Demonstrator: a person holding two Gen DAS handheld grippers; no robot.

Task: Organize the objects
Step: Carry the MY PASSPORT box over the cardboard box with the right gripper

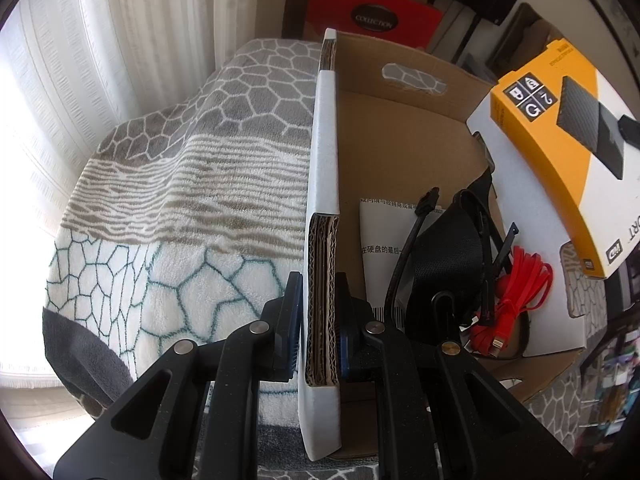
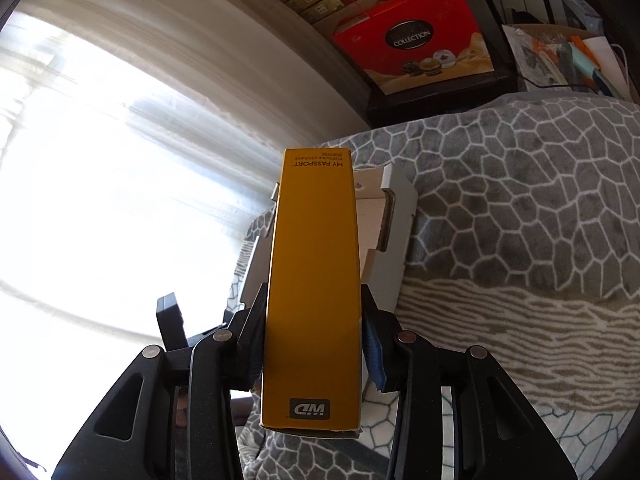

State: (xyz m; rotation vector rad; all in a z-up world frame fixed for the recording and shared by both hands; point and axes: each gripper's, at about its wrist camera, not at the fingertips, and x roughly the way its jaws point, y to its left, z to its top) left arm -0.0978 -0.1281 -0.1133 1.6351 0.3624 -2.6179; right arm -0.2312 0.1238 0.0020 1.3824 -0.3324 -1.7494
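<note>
My right claw (image 2: 314, 344) grips the yellow hard-drive box (image 2: 312, 280) standing upright between its pads. My left claw (image 1: 318, 328) is clamped on the cardboard box wall (image 1: 322, 240).

we hold the left tongs (image 1: 318, 332) pitched steeply downward, jaws drawn nearly together and clamped on the edge of the cardboard box wall (image 1: 323, 240), one pad on each face. we hold the right tongs (image 2: 314, 344) angled moderately downward, jaws part-way apart, both pads pressed against the sides of the yellow box (image 2: 312, 280).
</note>
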